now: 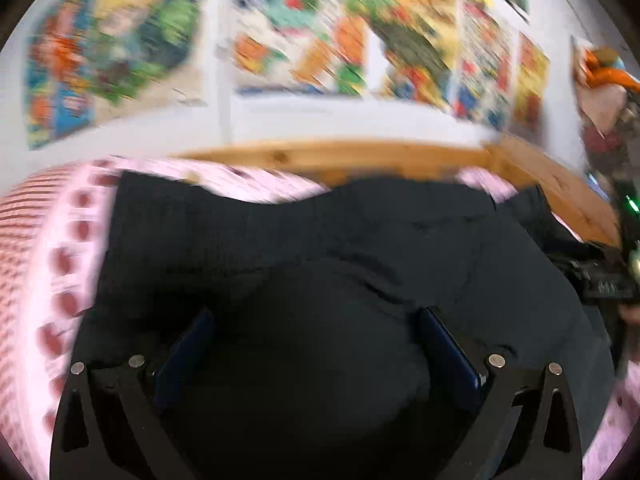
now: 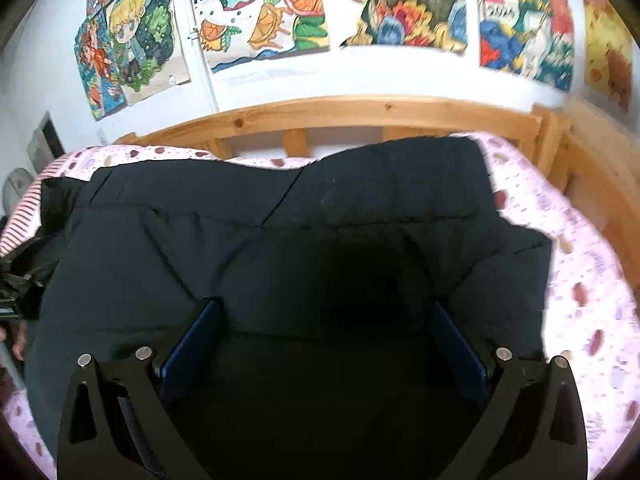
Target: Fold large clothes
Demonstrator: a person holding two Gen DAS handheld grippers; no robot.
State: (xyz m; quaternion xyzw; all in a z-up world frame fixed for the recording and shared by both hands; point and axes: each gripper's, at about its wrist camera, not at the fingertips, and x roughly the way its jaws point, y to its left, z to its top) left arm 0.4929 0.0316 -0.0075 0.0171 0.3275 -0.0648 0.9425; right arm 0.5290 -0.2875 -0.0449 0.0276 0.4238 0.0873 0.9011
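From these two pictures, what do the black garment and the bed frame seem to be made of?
The black garment looks like a matte, padded synthetic fabric: stitched seams divide it into puffy panels, though the fibre itself cannot be told. The bed frame appears to be light, pine-like wood with a smooth finish: knots and grain show.

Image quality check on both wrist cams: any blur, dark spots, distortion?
Left wrist: heavy motion blur, posters and pink sheet smeared; left claw itself sharp. Right wrist: mostly sharp, drawings readable, slight smear at the right edge. Both: black garment goes near featureless between the fingers; fisheye bends the wooden bed frame.
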